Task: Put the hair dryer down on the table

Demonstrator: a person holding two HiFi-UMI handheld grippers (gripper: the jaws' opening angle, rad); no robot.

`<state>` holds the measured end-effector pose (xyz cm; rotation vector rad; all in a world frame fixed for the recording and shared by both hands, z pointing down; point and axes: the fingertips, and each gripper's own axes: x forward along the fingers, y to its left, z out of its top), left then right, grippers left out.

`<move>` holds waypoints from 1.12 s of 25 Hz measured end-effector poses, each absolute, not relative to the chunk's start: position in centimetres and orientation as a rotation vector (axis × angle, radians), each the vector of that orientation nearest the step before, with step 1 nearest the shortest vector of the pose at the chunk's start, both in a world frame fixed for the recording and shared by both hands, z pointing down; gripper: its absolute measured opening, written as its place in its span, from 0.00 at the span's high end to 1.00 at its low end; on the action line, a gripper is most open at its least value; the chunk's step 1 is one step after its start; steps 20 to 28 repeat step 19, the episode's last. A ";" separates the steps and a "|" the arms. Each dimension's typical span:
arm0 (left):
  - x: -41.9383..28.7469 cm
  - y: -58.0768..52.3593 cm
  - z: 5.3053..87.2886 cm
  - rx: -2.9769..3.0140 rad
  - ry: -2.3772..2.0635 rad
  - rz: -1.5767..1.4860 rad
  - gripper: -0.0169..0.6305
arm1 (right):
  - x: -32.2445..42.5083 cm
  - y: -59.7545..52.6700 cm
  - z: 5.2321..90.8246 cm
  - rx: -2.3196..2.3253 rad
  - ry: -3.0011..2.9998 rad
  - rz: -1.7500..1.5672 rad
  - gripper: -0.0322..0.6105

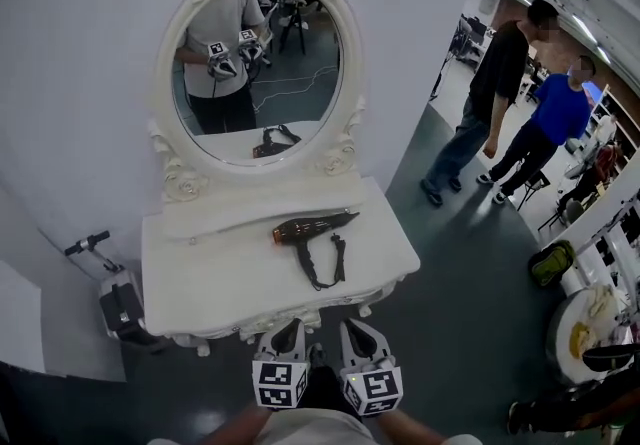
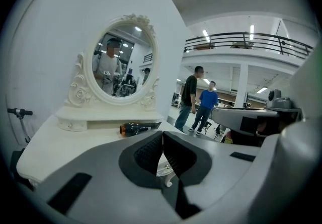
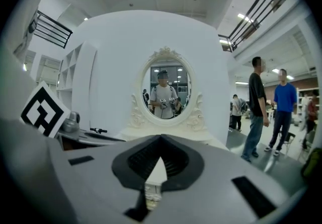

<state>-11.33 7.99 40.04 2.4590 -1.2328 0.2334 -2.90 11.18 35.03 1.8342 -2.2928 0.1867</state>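
Two empty grippers: left gripper [image 2: 162, 136] and right gripper [image 3: 161, 139], jaws pressed together; dryer [image 1: 300, 230] lies on tabletop [image 1: 200, 275] ahead of both jaws, apart

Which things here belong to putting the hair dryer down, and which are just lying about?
Job: black-and-orange hair dryer, lying on the white dressing table; left tool and right tool, both shut, empty.
Lying about: white-framed oval mirror; black scooter beside the table; person in black shirt; person in blue shirt.

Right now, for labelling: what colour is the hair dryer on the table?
The hair dryer is black with an orange rear end; head view.
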 end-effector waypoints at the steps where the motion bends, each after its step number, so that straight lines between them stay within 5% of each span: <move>1: -11.4 8.2 40.0 2.462 -1.226 0.231 0.96 | -3.1 11.4 34.9 1.832 -2.292 0.179 0.93; 28: -11.8 9.7 40.2 2.491 -1.167 0.237 0.96 | -5.8 13.0 34.0 1.745 -2.315 0.083 0.93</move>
